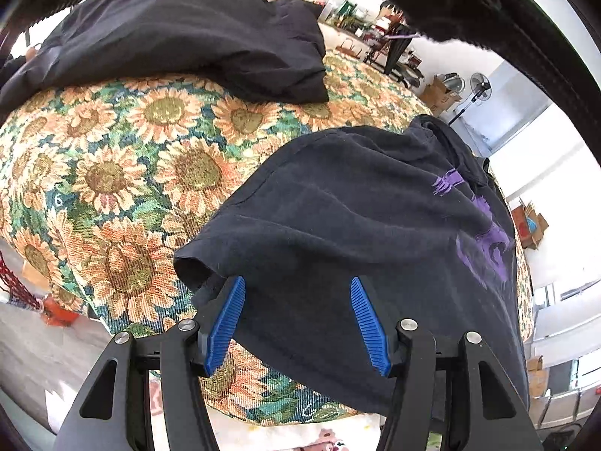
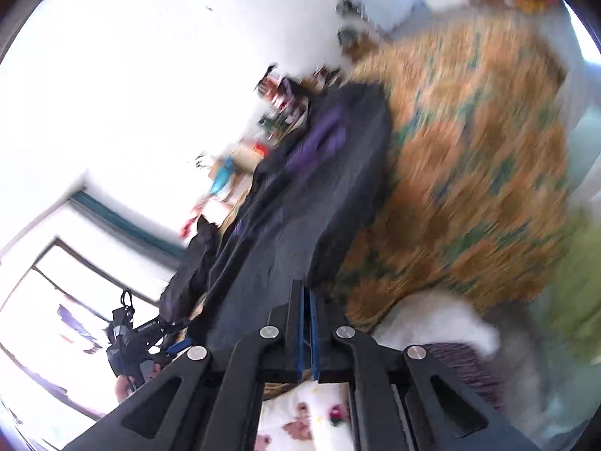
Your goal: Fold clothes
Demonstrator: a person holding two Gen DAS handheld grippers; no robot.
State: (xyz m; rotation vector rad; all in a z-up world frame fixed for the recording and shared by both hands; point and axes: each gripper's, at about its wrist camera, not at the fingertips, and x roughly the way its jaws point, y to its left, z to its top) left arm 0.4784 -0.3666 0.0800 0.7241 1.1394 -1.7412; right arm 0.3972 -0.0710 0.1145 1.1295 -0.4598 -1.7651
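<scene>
A black T-shirt [image 1: 357,203] with a purple print lies bunched on the sunflower-patterned tablecloth [image 1: 112,173], one sleeve [image 1: 195,267] pointing towards me. My left gripper [image 1: 297,282] is open, its blue pads [image 1: 229,323] on either side of the shirt's near edge, the cloth sagging between them. In the blurred right wrist view the same shirt [image 2: 300,206] stretches away from my right gripper [image 2: 305,287], whose fingers are shut on its near edge. At lower left there, a hand holds the left gripper [image 2: 150,334].
A second dark garment [image 1: 188,37] lies heaped at the far side of the table. Dark cloth [image 1: 488,3] crosses the top right, close to the lens. The table's edge [image 1: 263,419] runs just below my left gripper. Boxes [image 1: 439,94] and a fan [image 1: 479,86] stand beyond.
</scene>
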